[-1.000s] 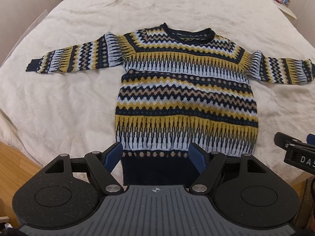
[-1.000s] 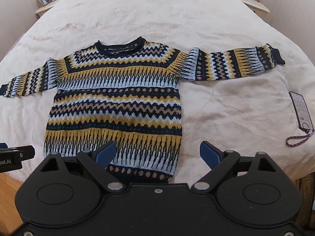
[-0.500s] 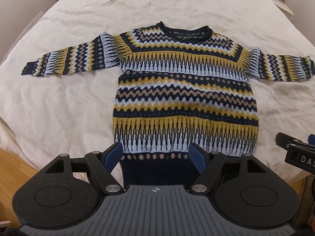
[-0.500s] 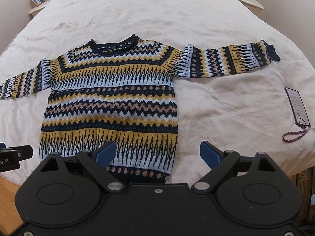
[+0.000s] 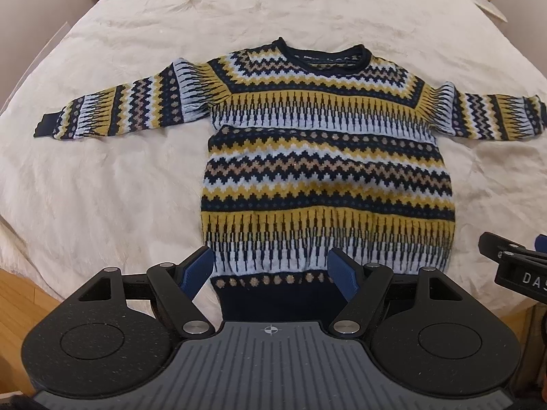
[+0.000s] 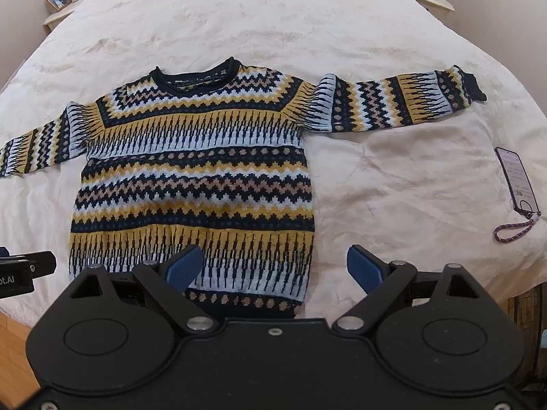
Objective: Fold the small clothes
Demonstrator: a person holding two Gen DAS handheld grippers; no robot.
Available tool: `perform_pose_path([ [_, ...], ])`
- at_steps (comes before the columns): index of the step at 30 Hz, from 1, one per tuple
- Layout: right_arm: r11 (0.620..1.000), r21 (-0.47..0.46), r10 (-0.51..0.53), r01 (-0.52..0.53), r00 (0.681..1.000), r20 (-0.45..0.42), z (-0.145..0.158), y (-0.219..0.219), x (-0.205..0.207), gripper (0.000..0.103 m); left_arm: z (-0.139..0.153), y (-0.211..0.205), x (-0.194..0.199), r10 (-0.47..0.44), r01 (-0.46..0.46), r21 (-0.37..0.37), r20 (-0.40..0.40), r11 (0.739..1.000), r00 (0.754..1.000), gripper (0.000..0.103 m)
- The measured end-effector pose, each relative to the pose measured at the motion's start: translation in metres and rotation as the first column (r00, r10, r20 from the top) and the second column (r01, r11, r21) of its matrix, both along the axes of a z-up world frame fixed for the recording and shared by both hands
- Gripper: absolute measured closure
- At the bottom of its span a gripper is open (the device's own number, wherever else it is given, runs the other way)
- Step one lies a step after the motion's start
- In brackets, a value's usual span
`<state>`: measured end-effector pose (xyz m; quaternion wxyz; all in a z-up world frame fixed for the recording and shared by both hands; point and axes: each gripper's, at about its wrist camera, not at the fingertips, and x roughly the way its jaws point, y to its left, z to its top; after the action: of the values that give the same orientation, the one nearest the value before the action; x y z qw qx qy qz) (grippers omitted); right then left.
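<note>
Blue pads line the inner faces of both grippers, and both sets of jaws stand wide apart with nothing between them. The left gripper [image 5: 270, 268] sits at the bottom centre of its view, its fingers framing the dark ribbed hem of a patterned knit sweater [image 5: 324, 157]; whether the tips touch the fabric cannot be told. The right gripper [image 6: 273, 266] sits at the bottom of its own view, its left pad over the hem's lower right corner and its right pad over bare bedding.

Outward from the jaws, the sweater lies flat and face up across the middle of each frame, on a cream bedspread [image 5: 112, 191]. Its navy collar points to the top of the frame and both sleeves are stretched straight out to the sides. Bands of yellow, pale blue, tan and navy zigzags run across it.

By the look of it, folding has not begun: no sleeve is tucked in and no edge is turned over. The sleeves, the body fold and any final tidying all appear to remain.

At the right edge of the right wrist view, well apart from the sweater, lies a phone [image 6: 516, 177] with a braided wrist strap [image 6: 516, 229]. Its screen text is too small to read. White letters reading "DA" show on the other gripper's body at the right edge of the left wrist view, and "ot.AI" at the left edge of the right wrist view. Framed photos stand on side tables in the top corners.
</note>
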<state>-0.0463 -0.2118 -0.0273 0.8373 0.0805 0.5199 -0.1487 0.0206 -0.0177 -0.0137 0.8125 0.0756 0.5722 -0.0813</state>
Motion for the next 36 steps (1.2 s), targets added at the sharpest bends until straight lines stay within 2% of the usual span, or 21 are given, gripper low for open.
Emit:
perform_pose_path([
  [7, 1.0, 0.01, -0.004, 0.003, 1.0, 0.018, -0.001, 0.007, 0.008, 0.011, 0.002, 0.01, 0.012, -0.008, 0.009, -0.024, 0.03, 1.0, 1.0, 0.03],
  [14, 1.0, 0.009, -0.024, 0.023, 0.995, 0.101, 0.002, 0.012, 0.018, 0.011, 0.011, 0.024, 0.028, -0.004, 0.02, -0.095, 0.163, 0.995, 0.987, 0.03],
  [18, 0.999, 0.02, -0.036, 0.033, 0.991, 0.131, 0.002, 0.014, 0.024, 0.012, 0.008, 0.031, 0.034, -0.011, 0.043, -0.154, 0.202, 0.987, 0.979, 0.03],
  [21, 0.998, 0.048, -0.043, 0.037, 0.991, 0.129, -0.003, 0.012, 0.027, 0.013, 0.0, 0.034, 0.04, -0.014, 0.049, -0.196, 0.177, 0.979, 0.984, 0.03],
  [24, 0.996, 0.075, -0.05, 0.043, 0.994, 0.102, -0.012, 0.01, 0.035, 0.013, -0.01, 0.036, 0.046, -0.004, 0.03, -0.206, 0.123, 0.978, 0.992, 0.03],
  [27, 0.997, 0.068, -0.054, 0.048, 0.995, 0.088, -0.018, 0.005, 0.04, 0.013, -0.017, 0.034, 0.051, -0.006, 0.024, -0.18, 0.101, 0.983, 0.995, 0.03],
  [30, 0.998, 0.056, -0.028, 0.024, 0.997, 0.077, -0.022, -0.003, 0.049, 0.017, -0.022, 0.03, 0.055, -0.007, 0.019, -0.141, 0.088, 0.99, 0.996, 0.03],
  [36, 0.995, 0.096, 0.01, -0.015, 0.998, 0.059, -0.034, -0.038, 0.069, 0.02, -0.03, 0.01, 0.068, 0.019, -0.014, -0.096, 0.053, 0.995, 0.998, 0.031],
])
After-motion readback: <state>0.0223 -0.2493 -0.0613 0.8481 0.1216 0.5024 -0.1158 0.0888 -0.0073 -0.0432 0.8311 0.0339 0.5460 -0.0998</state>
